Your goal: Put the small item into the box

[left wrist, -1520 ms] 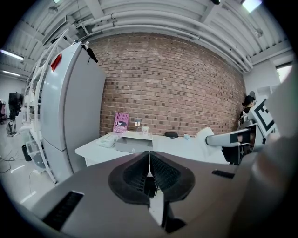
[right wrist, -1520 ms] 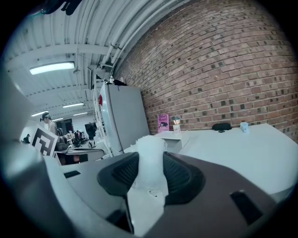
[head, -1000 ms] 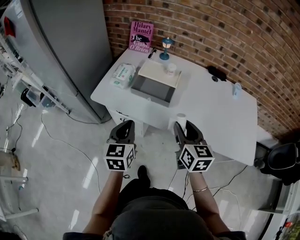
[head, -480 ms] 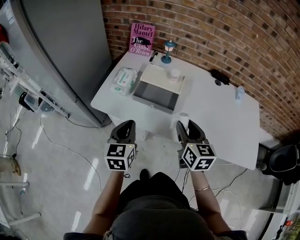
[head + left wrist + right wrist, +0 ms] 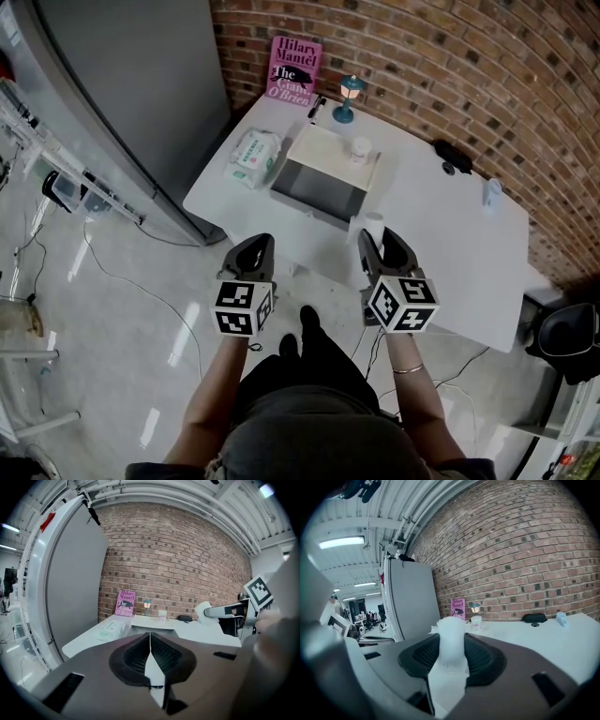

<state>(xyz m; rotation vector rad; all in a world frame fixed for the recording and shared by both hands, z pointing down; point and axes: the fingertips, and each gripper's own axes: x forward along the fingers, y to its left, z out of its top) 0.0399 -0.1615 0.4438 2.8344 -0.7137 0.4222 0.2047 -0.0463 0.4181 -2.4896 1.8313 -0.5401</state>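
One white frosted cylinder sits clamped in your right gripper, near the table's edge, short of the box. Your left gripper is closed, empty. The pink book reads "Hilary Mantel, The Giant O'Brien".

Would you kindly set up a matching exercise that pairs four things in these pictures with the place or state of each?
Things:
1. pink book
2. wipes pack
3. small white item
4. left gripper

Places or states:
a. between the right gripper's jaws
b. jaws together, holding nothing
c. leaning against the brick wall
d. on the table, beside the box

Pairs: 1-c, 2-d, 3-a, 4-b
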